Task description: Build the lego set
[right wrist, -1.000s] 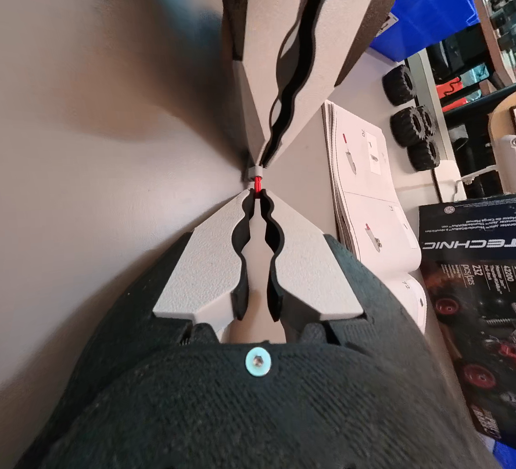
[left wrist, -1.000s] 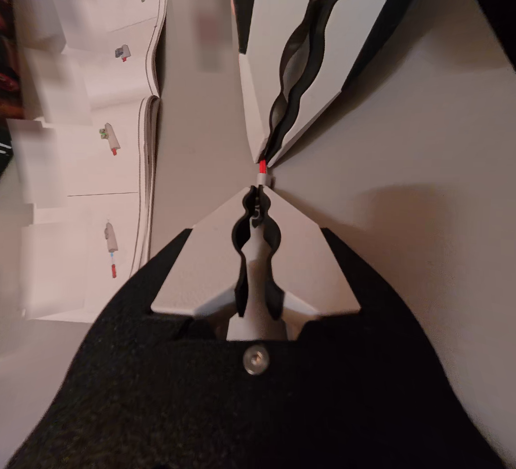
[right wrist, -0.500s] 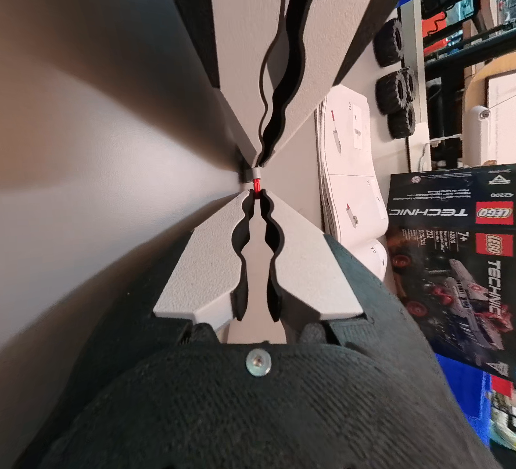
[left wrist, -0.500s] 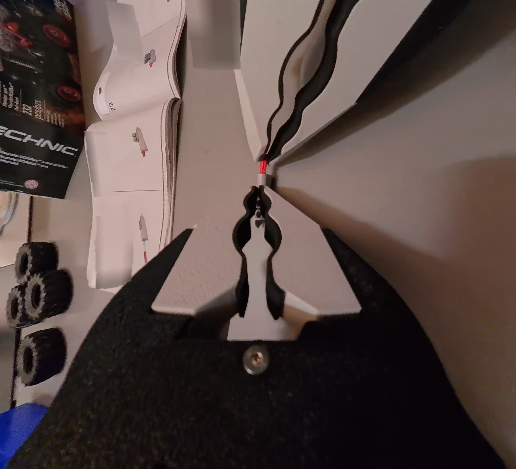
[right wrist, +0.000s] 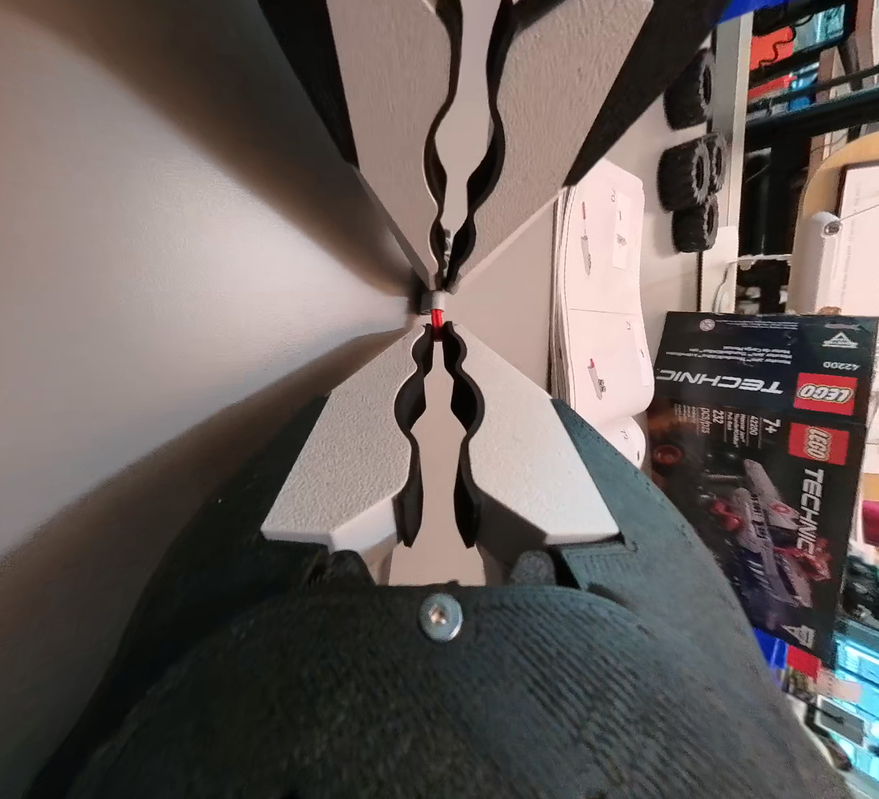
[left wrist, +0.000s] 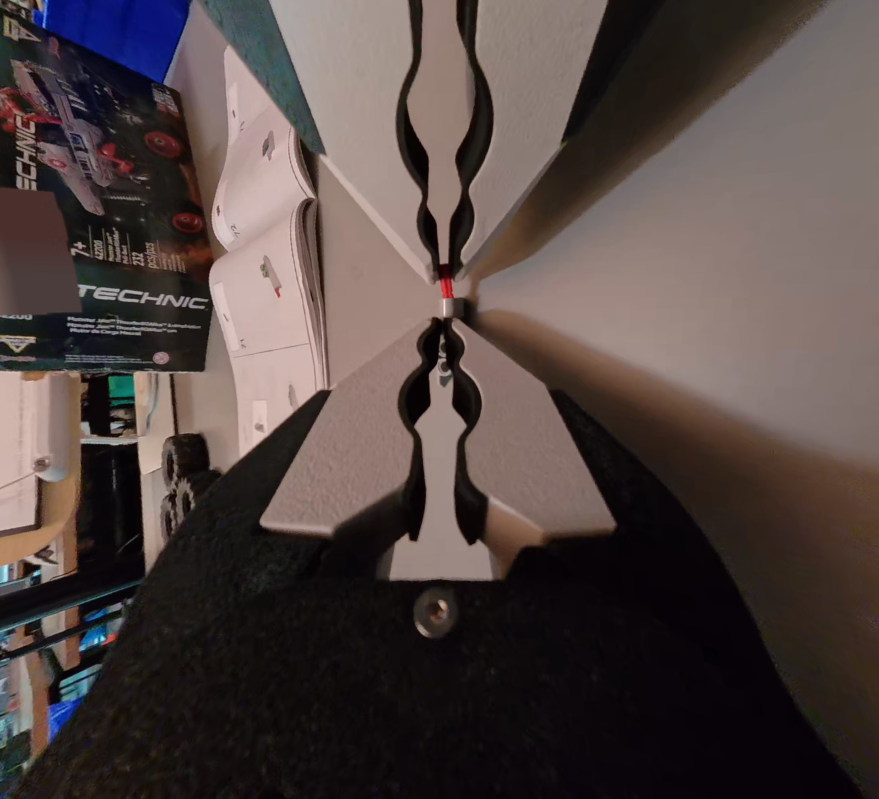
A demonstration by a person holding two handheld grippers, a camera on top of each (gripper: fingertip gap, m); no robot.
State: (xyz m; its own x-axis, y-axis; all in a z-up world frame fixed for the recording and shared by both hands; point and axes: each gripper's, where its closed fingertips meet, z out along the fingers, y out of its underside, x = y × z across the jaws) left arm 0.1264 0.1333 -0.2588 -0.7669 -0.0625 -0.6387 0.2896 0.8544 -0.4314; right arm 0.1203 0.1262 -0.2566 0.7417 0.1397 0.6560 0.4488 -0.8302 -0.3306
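Note:
My two grippers meet tip to tip above the white table (left wrist: pixel 689 300). My left gripper (left wrist: pixel 442 324) is shut on a small grey lego piece (left wrist: pixel 449 305) whose end pokes out past the fingertips. My right gripper (right wrist: pixel 435 331) is shut on a thin red axle (right wrist: pixel 436 317). The axle (left wrist: pixel 445 284) runs into the grey piece (right wrist: pixel 433 299). In each view the other gripper comes down from the top edge. How deep the axle sits in the piece is hidden.
An open instruction booklet (left wrist: pixel 266 291) lies beside the grippers and also shows in the right wrist view (right wrist: pixel 599 281). The set's box (right wrist: pixel 761 467) stands past it. Several black tyres (right wrist: pixel 689 186) and a blue bin (left wrist: pixel 104 1) lie farther out. My two grippers' fingertips are within a few centimetres of each other.
Both grippers have swung round together while staying tip to tip on the joined parts. The box, tyres and shelves have come into view. Both grips are unchanged.

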